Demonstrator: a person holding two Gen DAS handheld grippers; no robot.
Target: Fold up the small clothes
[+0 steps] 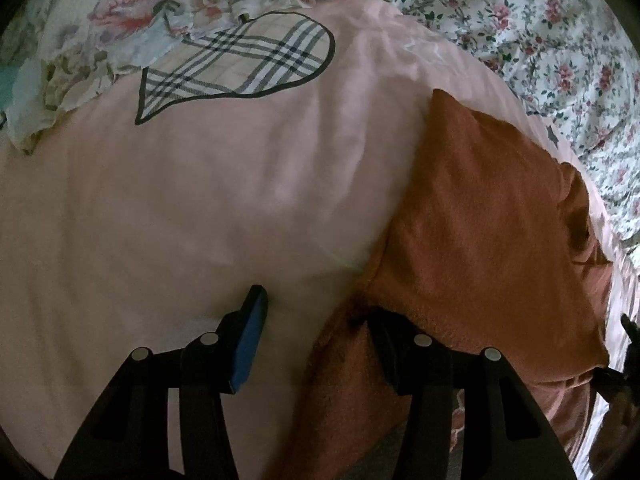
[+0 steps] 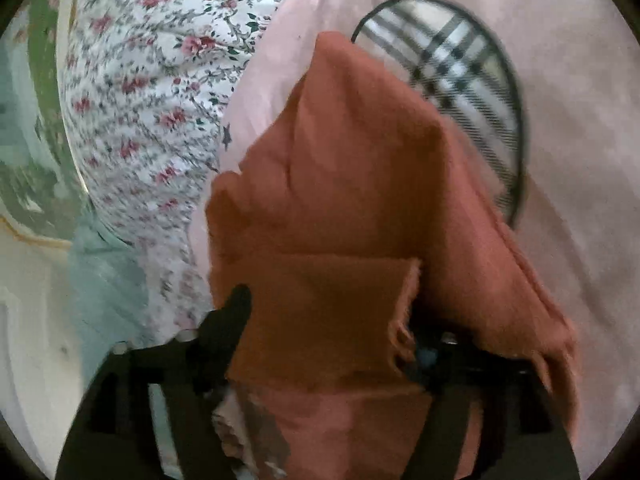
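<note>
A rust-orange garment [image 1: 480, 220] lies folded on a pink cloth [image 1: 200, 200] that bears a plaid heart patch [image 1: 240, 64]. My left gripper [image 1: 316, 308] points down at the garment's near corner. Its blue-padded left finger rests bare on the pink cloth, and the orange fabric drapes over its right finger; the jaws stand apart. In the right wrist view the orange garment [image 2: 360, 160] fills the middle, with a frayed flap lying loose between the wide-spread jaws of my right gripper [image 2: 328, 312]. The flap hides most of its right finger. The plaid heart [image 2: 460, 80] is partly covered by the garment.
A floral bedsheet [image 1: 540, 40] spreads beyond the pink cloth. A crumpled cloth with large flowers [image 1: 140, 12] overlaps the pink cloth's far left corner. In the right wrist view the floral bedsheet [image 2: 140, 80] curves down at the bed's edge towards a teal fabric [image 2: 104, 280].
</note>
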